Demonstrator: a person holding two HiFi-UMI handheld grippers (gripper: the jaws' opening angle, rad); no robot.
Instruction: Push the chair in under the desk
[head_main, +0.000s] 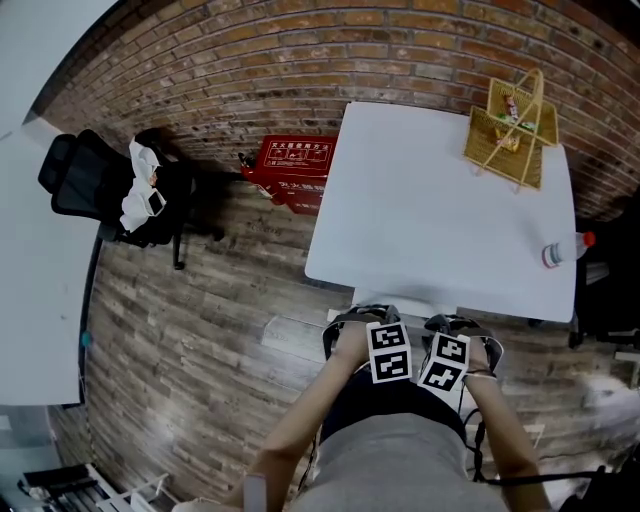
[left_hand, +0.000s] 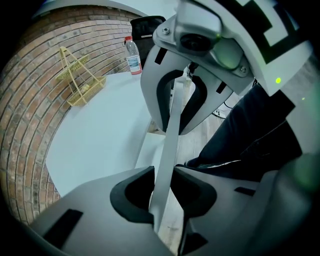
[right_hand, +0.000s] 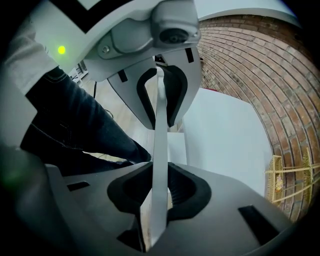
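The chair is white; its thin back panel (left_hand: 169, 135) runs edge-on between the jaws of my left gripper (left_hand: 162, 192), which is shut on it. In the right gripper view the same panel (right_hand: 160, 140) is clamped by my right gripper (right_hand: 157, 192). Each gripper view shows the other gripper further along the panel. From the head view, both grippers, left (head_main: 368, 325) and right (head_main: 462, 330), sit side by side at the near edge of the white desk (head_main: 430, 200). Only a corner of the chair (head_main: 343, 316) shows there. The white seat (left_hand: 147, 150) points toward the desk.
On the desk stand a yellow wire basket (head_main: 510, 125) at the far right corner and a plastic bottle (head_main: 562, 250) at the right edge. A red box (head_main: 295, 165) lies by the brick wall. A black office chair (head_main: 110, 190) stands left, beside another white table (head_main: 40, 300).
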